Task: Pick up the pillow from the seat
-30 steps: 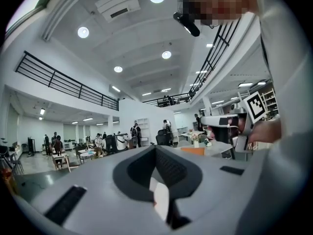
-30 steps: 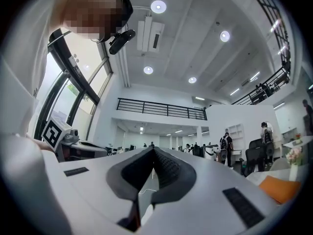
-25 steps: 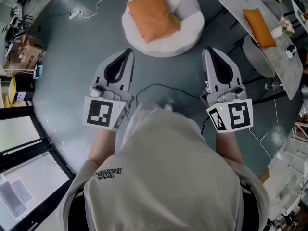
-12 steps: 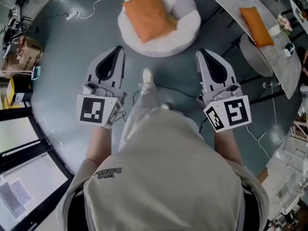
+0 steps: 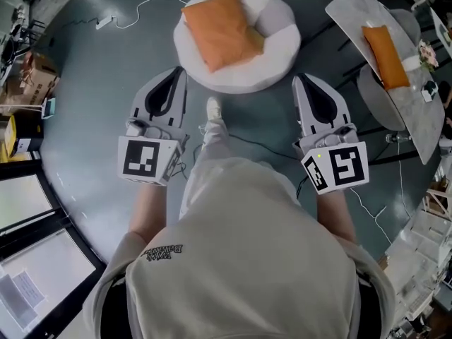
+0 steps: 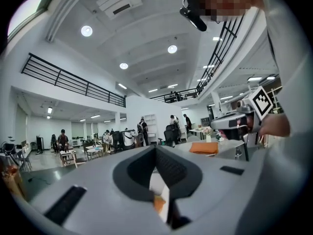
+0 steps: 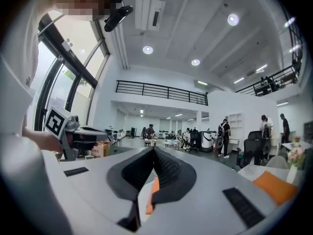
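Observation:
An orange pillow [image 5: 221,29] lies on a round white seat [image 5: 279,55] on the grey floor, ahead of me in the head view. My left gripper [image 5: 178,73] points at the seat's near left edge, shut and holding nothing. Off the seat's near right edge my right gripper [image 5: 304,80] is likewise shut and bare. Both stop short of the pillow. In the left gripper view the jaws [image 6: 157,151] meet, with a sliver of orange pillow [image 6: 158,203] showing below. The right gripper view shows its jaws [image 7: 154,153] closed too, over a strip of orange pillow [image 7: 152,194].
A second orange cushion [image 5: 385,46] lies on a marble-topped table [image 5: 353,18] at the right. Cables [image 5: 248,142] trail across the floor around my white shoe [image 5: 213,109]. Cardboard boxes [image 5: 35,76] stand at the left, glass panels [image 5: 28,217] at lower left. Distant people [image 7: 226,137] fill the hall.
I have stepped toward the seat: my shoe now shows in front, and the seat sits closer to both gripper tips. Both grippers stayed shut.

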A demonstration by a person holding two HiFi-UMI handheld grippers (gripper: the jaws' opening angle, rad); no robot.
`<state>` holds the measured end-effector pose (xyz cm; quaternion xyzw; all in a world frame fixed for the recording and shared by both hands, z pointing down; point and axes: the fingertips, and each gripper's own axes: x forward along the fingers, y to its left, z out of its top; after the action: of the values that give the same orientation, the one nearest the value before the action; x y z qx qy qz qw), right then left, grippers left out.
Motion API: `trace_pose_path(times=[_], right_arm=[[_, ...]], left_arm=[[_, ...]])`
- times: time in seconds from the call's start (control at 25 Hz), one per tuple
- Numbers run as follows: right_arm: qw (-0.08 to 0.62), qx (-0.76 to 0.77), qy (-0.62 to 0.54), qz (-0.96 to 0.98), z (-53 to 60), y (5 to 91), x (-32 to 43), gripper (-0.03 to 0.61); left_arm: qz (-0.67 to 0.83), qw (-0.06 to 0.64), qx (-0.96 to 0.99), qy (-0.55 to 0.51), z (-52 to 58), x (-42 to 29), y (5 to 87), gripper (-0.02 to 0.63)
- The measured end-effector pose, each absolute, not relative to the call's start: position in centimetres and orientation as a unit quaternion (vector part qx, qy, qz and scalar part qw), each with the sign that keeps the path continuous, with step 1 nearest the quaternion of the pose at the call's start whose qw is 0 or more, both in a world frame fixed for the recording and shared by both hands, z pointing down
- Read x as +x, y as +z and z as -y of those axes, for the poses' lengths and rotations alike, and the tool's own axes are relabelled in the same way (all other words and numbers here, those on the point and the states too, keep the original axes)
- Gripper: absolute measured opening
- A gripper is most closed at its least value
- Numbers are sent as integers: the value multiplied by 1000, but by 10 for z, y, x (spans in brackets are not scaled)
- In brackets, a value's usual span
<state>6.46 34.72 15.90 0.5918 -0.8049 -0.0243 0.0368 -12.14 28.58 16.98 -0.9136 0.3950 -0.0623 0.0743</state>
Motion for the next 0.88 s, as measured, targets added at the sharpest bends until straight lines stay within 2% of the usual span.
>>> trace_pose_path(times=[0.32,0.88], right_arm=[[111,594,-53,795,-240,188,51,9],[119,594,-1,795,-32,198,22,9]], left_arm=[[-379,59,-919,-92,-193,-118,206,9],[-371,10,-920,-128,9,-144,226,9]])
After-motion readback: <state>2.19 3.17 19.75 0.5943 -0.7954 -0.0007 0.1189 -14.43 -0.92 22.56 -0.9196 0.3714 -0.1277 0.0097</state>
